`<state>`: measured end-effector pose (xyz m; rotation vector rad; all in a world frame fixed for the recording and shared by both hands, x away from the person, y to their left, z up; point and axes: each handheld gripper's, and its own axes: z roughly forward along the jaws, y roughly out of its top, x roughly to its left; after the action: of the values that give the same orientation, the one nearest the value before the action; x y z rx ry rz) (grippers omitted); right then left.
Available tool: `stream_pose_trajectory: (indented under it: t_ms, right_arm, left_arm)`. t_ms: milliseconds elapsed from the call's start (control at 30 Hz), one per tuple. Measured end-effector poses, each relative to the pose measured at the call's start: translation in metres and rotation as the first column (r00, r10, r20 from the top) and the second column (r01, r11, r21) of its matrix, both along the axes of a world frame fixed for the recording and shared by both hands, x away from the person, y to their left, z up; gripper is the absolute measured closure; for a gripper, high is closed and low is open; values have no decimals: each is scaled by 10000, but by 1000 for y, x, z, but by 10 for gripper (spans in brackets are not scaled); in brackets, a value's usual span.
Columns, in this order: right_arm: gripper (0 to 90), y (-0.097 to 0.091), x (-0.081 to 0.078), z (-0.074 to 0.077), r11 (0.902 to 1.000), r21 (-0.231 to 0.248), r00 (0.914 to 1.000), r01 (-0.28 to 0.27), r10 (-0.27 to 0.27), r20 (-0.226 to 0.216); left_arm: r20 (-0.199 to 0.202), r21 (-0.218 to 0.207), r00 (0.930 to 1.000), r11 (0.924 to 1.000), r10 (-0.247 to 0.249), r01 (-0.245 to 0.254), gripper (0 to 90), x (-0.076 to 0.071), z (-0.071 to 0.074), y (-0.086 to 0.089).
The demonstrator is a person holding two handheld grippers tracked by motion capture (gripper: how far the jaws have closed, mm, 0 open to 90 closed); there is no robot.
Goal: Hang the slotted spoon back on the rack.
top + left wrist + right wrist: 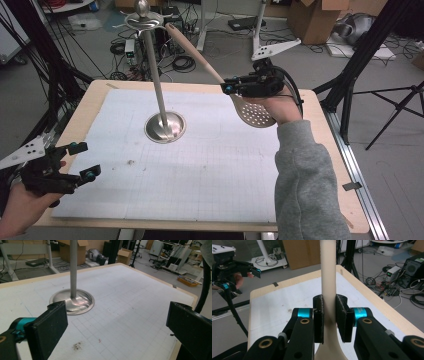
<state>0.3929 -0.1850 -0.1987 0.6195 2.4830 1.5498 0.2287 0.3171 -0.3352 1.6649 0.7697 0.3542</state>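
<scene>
Two fingers of the right gripper (229,86) clamp the slotted spoon (210,70) by its handle, held above the desk (310,100) beside the steel stand (159,95). Left gripper (82,160) fingers stand apart, holding nothing, near the desk's front left corner.

A white gridded mat (200,170) is spread on the wooden table (90,107). Cardboard boxes (315,17) and cables (182,62) are seen on the floor behind.

A lab or workshop: tangled cables (182,62), cardboard boxes (315,17), tripod stands (395,107) and electronics (395,272) surround the table (100,95).
</scene>
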Motion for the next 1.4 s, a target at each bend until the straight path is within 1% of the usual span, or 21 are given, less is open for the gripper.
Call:
stream_pose_trajectory:
  t_ms: [100, 200, 267, 400, 433, 667, 700, 867, 967, 1067, 1133, 1200, 1267, 1400]
  right_arm:
    - [780, 2, 0, 0, 10000, -41, 10000, -20, 21, 34]
    - [780, 4, 1, -1, 10000, -34, 10000, -16, 15, -41]
    - [780, 6, 2, -2, 10000, -42, 10000, -56, 56, 34]
    - [779, 10, 2, -4, 10000, -42, 10000, -23, 23, -35]
    - [780, 11, 3, -4, 10000, -49, 10000, -55, 55, 24]
    - [779, 16, 6, -11, 9999, -95, 9999, -74, 73, -113]
    - [780, 17, 6, -13, 9999, -106, 9999, -52, 50, -148]
    - [780, 22, 9, -17, 9997, -231, 9999, -25, 21, -163]
    - [779, 27, 11, -20, 9993, -378, 9999, -49, 43, -151]
    - [780, 32, 12, -23, 9990, -445, 9999, -46, 41, -115]
    - [780, 35, 13, -24, 9988, -488, 9998, -50, 42, -172]
    - [780, 38, 15, -26, 9983, -586, 9999, -75, 68, -113]
    - [780, 41, 15, -27, 9981, -602, 9998, -101, 90, -193]
    - [781, 47, 16, -29, 9978, -651, 9998, -157, 148, -135]
  left_arm:
    - [-1, -23, 10000, 10000, -20, 20, 41, 0, 0, -1]
    - [-2, -42, 10000, 10000, -31, 31, 41, 0, 0, -1]
    - [-10, -48, 10000, 10000, 0, 0, 41, 0, 0, 0]
    - [-48, -22, 10000, 10000, 28, -28, 41, 0, -1, 2]
    - [-61, -38, 10000, 10000, 45, -45, 41, 0, -1, 2]
    - [-74, -38, 10000, 10000, 27, -27, 41, -1, -1, 2]
    - [-64, -89, 10000, 10000, 1, -1, 41, -1, -1, 2]
    - [-3, -149, 10000, 9999, -45, 45, 41, -2, 1, 1]
    - [7, -102, 10000, 9999, -29, 29, 41, -2, 1, 2]
    - [-25, -102, 10000, 9999, 4, -5, 41, -3, 0, 2]
    - [-44, -119, 10000, 9999, 23, -23, 41, -3, 0, 3]
    - [-35, -137, 10000, 9999, 49, -50, 41, -3, 0, 4]
    - [-13, -121, 10000, 9999, 45, -45, 41, -4, 0, 4]
    - [-21, -125, 10000, 9999, 63, -64, 41, -4, 0, 4]
